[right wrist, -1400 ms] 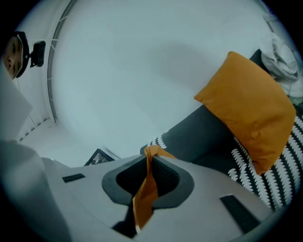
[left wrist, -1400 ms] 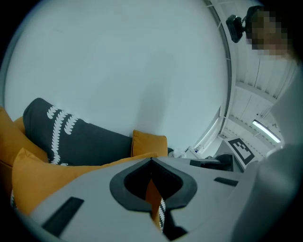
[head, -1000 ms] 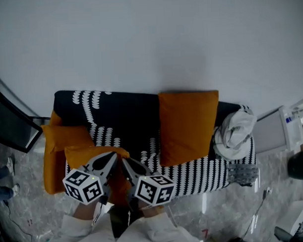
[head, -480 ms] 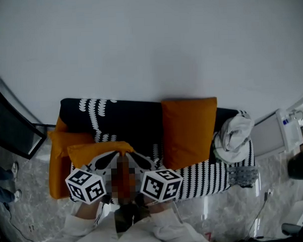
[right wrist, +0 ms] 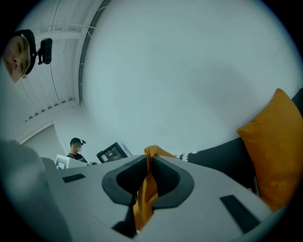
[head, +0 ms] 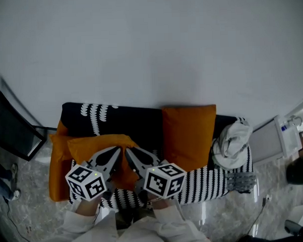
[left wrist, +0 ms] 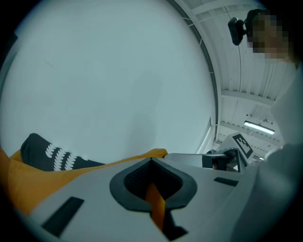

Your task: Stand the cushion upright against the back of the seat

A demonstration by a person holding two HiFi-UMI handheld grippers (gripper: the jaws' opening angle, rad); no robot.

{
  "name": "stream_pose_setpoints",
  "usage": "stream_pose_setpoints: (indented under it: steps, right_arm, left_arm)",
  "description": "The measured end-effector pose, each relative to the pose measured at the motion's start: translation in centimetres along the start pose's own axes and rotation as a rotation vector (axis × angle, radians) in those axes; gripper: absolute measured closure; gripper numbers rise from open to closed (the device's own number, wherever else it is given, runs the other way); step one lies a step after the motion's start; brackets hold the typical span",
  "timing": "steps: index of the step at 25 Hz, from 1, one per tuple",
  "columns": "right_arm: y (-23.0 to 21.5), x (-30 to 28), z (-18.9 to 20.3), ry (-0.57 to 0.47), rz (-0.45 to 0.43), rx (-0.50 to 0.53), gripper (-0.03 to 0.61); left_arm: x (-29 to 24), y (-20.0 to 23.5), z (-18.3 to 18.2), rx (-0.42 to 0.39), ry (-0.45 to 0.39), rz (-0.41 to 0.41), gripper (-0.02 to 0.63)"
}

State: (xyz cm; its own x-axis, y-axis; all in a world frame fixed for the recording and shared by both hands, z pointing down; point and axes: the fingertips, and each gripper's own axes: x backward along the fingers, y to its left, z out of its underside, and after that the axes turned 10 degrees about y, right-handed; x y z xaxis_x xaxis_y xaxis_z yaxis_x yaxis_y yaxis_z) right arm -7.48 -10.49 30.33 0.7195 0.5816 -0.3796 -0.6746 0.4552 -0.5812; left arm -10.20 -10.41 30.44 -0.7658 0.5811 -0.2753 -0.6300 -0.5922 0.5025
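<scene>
The orange cushion (head: pixel 98 144) hangs over the left half of the black-and-white patterned sofa (head: pixel 136 118), held by its near edge. My left gripper (head: pixel 118 151) is shut on that edge, a strip of orange fabric (left wrist: pixel 154 201) pinched between its pads. My right gripper (head: pixel 128 151) is shut on the same edge close beside it, with bunched orange fabric (right wrist: pixel 145 196) between its jaws. In the left gripper view the cushion (left wrist: pixel 28 182) spreads to the left, before the sofa back (left wrist: pixel 52 158). A second orange cushion (head: pixel 189 135) stands upright against the sofa back, also in the right gripper view as the upright cushion (right wrist: pixel 277 146).
A third orange cushion (head: pixel 56 168) leans at the sofa's left arm. A white bundle (head: pixel 232 139) lies at the sofa's right end, a grey mesh item (head: pixel 241 178) below it. A dark frame (head: pixel 10 130) stands left, white equipment (head: pixel 276 136) right. A person (right wrist: pixel 75 149) stands far off.
Both grippers have risen together with the cushion's edge in them. The cushion has lifted and shifted toward the sofa back, its top now higher against the dark backrest.
</scene>
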Motion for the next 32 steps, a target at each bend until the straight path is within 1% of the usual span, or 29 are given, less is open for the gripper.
stream_pose_setpoints:
  steps: [6,14,19,24,28,32]
  right_arm:
    - [-1.0,-0.6,-2.7,0.003,-0.022,0.043,0.534]
    - [-2.1,-1.7,-7.3,-0.006,-0.08,0.079,0.534]
    - [-3.2,-3.0,-9.6,-0.008,-0.115,0.069,0.534]
    - [-4.8,-4.2,-11.4,-0.004,-0.138,0.057,0.534]
    - [-6.4,-5.0,-12.5,-0.004,-0.151,0.012,0.534]
    - [-6.9,-5.8,-13.7,-0.007,-0.168,0.017,0.534]
  left_arm:
    - [-1.2,0.2,-2.2,-0.034,-0.034,-0.031,0.606]
    - [-3.1,1.2,-6.4,-0.061,-0.091,-0.088,0.606]
    - [-4.8,2.4,-8.3,-0.063,-0.099,-0.111,0.606]
    - [-7.1,3.0,-9.8,-0.067,-0.097,-0.112,0.606]
    - [-8.8,4.0,-10.0,-0.057,-0.082,-0.118,0.606]
    - [-9.5,5.1,-10.5,-0.047,-0.084,-0.126,0.606]
